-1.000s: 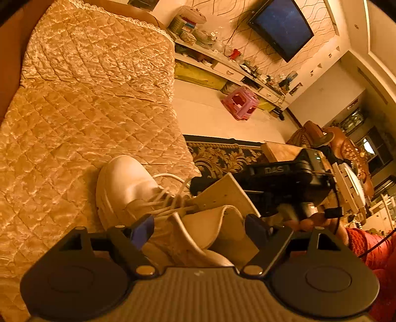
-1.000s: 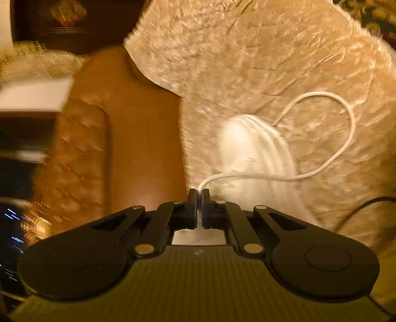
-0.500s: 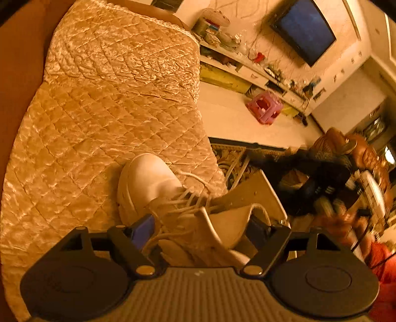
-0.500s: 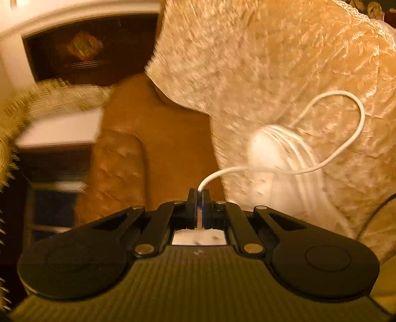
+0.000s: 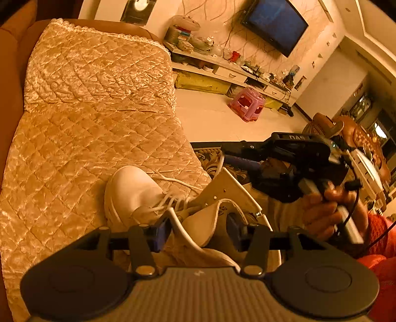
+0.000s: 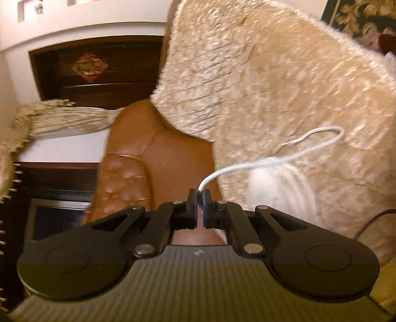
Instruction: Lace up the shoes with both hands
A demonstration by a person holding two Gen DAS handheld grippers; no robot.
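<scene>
1. Resting low centre of the left-wrist view: white shoe on quilted cover.
2. Left gripper: jaws closing around the shoe's collar, not yet pressing.
3. Right gripper: jaws opening, white lace between them.

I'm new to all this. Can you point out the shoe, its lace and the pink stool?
White shoe (image 5: 133,188), left wrist view: toe cap.
Lace (image 6: 247,165), right wrist view: strand above the gripper.
Pink stool (image 5: 246,104), left wrist view: top.

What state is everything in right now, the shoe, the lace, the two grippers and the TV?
shoe: on the quilted cover, partly laced.
lace: looped, end between the right gripper's jaws.
left gripper: closing around the shoe's collar.
right gripper: opening, lace inside.
TV: dark.
</scene>
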